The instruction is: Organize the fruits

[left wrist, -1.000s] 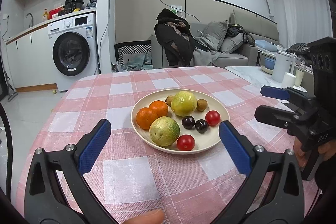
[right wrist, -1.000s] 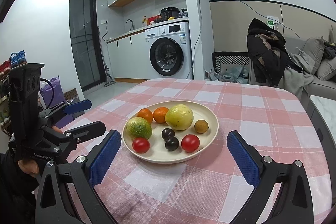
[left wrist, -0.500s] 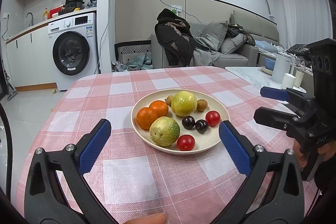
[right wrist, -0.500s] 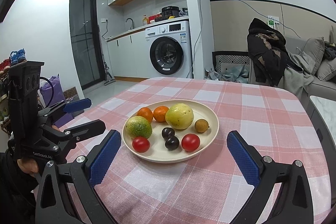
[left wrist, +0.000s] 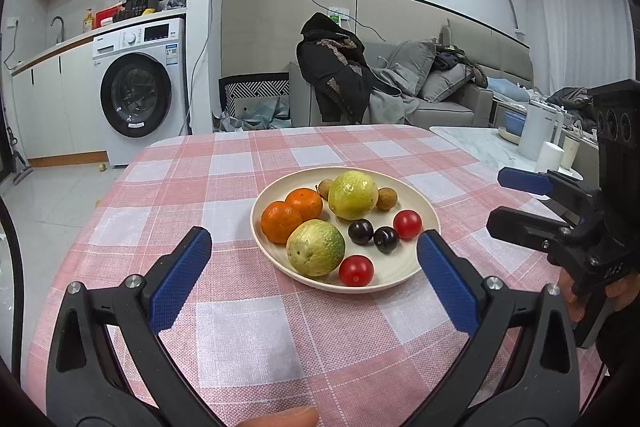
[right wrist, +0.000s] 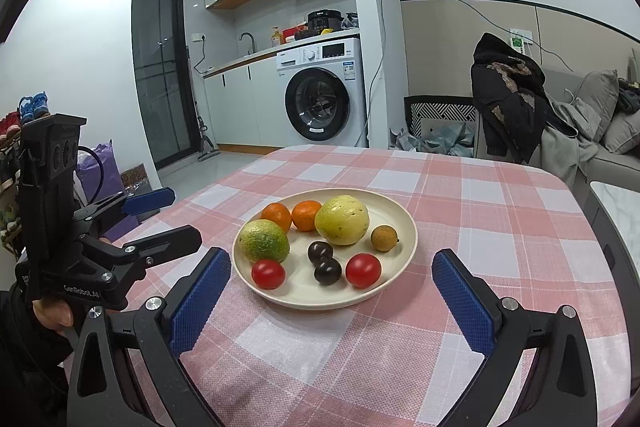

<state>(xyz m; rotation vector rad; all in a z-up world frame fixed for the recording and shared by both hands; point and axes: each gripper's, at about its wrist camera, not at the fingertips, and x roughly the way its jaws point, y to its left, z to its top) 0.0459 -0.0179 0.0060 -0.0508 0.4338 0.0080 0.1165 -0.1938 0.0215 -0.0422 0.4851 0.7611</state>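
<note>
A round cream-coloured plate [left wrist: 416, 205] sits near the middle of a table covered in a pink-and-white checked cloth [left wrist: 240, 331], and all the fruit lies on it. Two orange mandarins [left wrist: 280, 221] touch each other at the left rim, just beside a mottled green-yellow citrus fruit [left wrist: 316, 247] and a larger yellow-green one [left wrist: 353, 195]. Two dark plums [right wrist: 325, 262] lie touching between two red cherry tomatoes [right wrist: 363, 269]. A small brown longan [right wrist: 384, 237] rests beside the yellow fruit (a second seems to peek out behind it, though it is mostly hidden). The left gripper [left wrist: 314, 253] hangs over the near edge of the plate, its blue-padded fingers spread wide and holding nothing. The right gripper [right wrist: 331, 277] does likewise, jaws apart. Behind stand a white front-loading washing machine [left wrist: 140, 95] and a grey sofa [left wrist: 452, 99].
</note>
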